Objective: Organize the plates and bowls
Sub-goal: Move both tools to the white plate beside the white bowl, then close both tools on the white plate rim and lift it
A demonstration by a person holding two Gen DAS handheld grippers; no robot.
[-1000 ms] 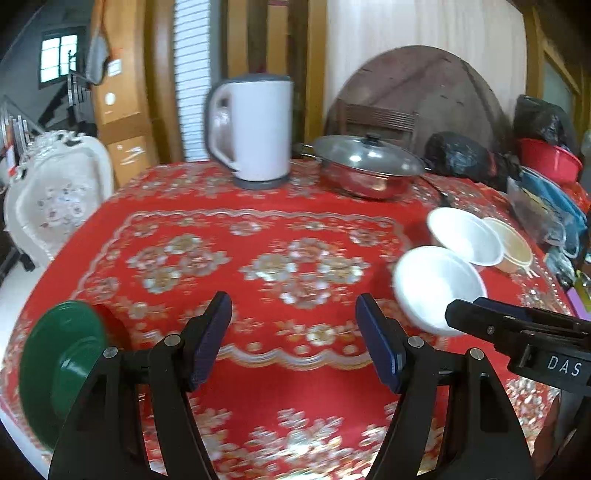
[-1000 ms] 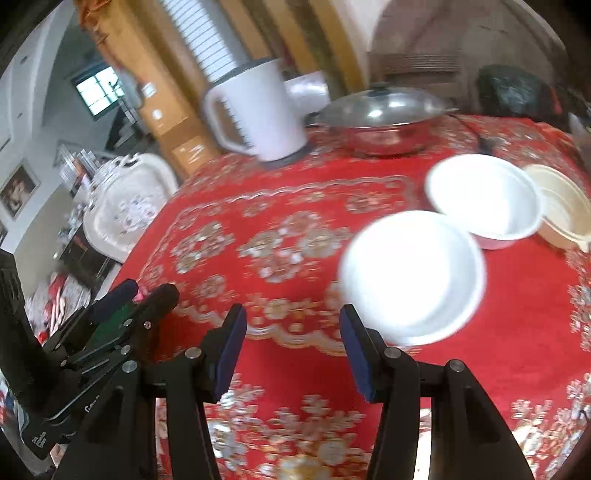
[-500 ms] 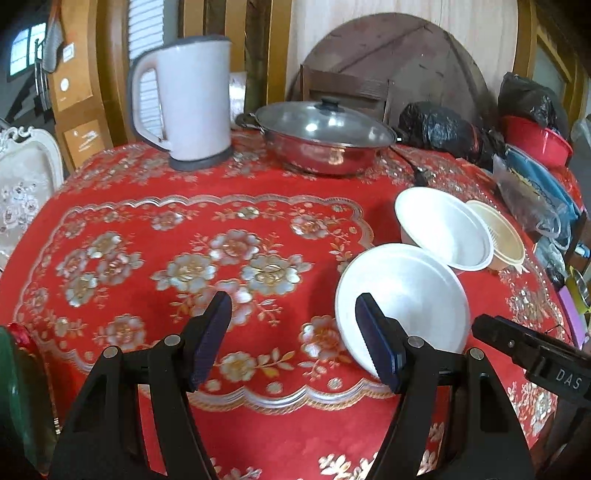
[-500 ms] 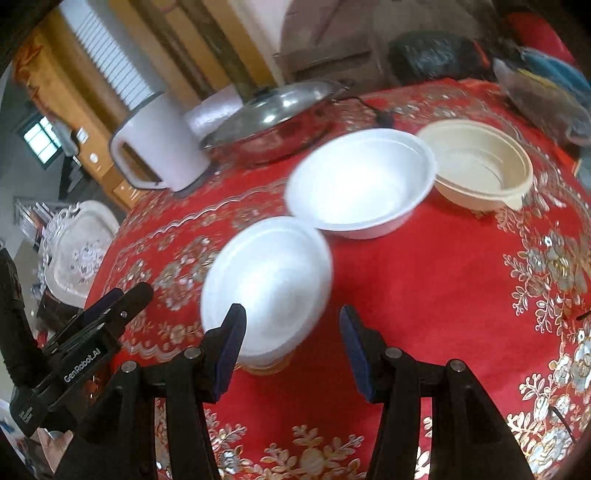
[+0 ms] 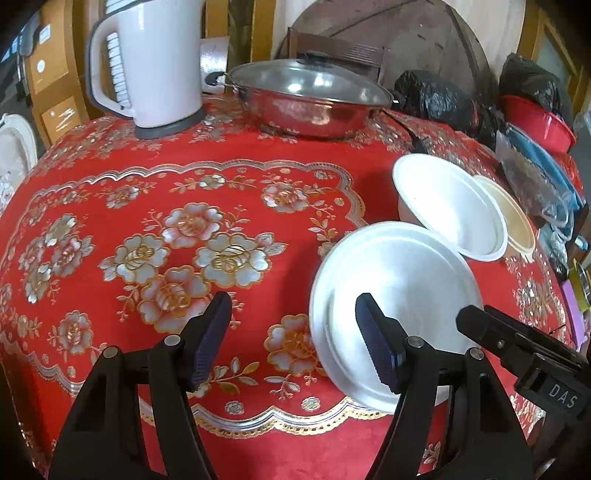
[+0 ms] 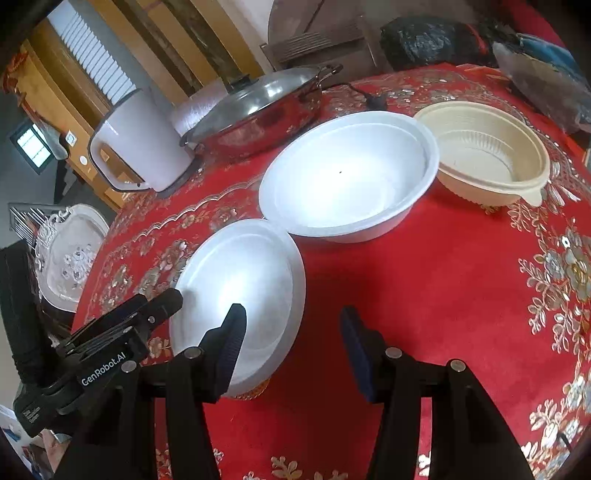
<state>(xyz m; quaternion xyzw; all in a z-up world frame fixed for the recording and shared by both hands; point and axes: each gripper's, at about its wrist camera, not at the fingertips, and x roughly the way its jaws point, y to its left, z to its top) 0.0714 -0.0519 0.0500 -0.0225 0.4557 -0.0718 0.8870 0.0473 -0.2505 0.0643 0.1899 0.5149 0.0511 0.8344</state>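
Bowls: white plate (image 6: 240, 291) beside empty white bowl (image 6: 351, 177) and beige bowl (image 6: 491, 151); both tools (image 5: 291, 339) (image 6: 291, 350) apart, holding nothing

Wood-panelled wall (image 5: 236, 29) behind; round tabletop (image 5: 406, 40) leaning — ornate white chair (image 6: 70, 254) left.

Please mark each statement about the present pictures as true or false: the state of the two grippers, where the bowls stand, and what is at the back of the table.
1. Both the left gripper and the right gripper are open and hold nothing. True.
2. The cream bowl is stacked inside the large white bowl. False: it stands beside it on the red tablecloth.
3. The steel pan has its lid on. True.
4. The white kettle lies on its side. False: it stands upright beside the pan.
5. The near white bowl is closest to the grippers. True.
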